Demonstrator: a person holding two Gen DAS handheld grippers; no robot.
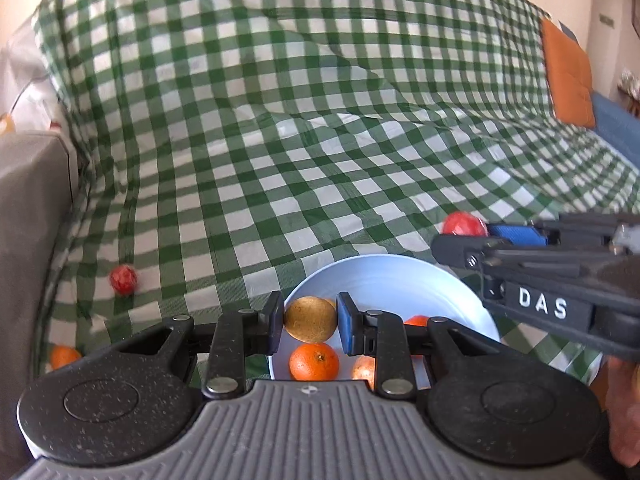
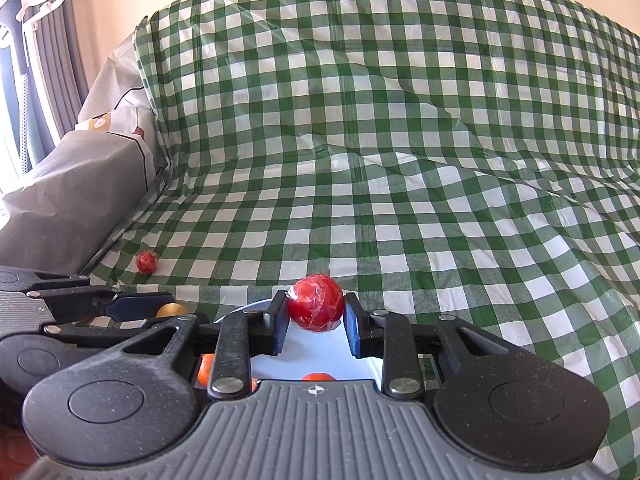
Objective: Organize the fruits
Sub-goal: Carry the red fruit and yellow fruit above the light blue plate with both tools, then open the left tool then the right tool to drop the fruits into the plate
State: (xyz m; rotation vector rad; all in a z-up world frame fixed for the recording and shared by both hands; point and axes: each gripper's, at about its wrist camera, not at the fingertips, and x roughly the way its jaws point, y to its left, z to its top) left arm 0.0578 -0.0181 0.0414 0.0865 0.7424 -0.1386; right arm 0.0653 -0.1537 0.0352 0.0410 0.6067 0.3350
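While over the white bowl, pinching: left gripper jaws a brown fruit, right gripper jaws a red fruit.

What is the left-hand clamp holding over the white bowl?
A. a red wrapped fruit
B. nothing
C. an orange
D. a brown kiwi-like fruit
D: the left gripper has its pads against a brown fruit above the bowl; the red wrapped fruit sits in the right gripper.

Both the left gripper and the right gripper angle downward, each clamped around something.
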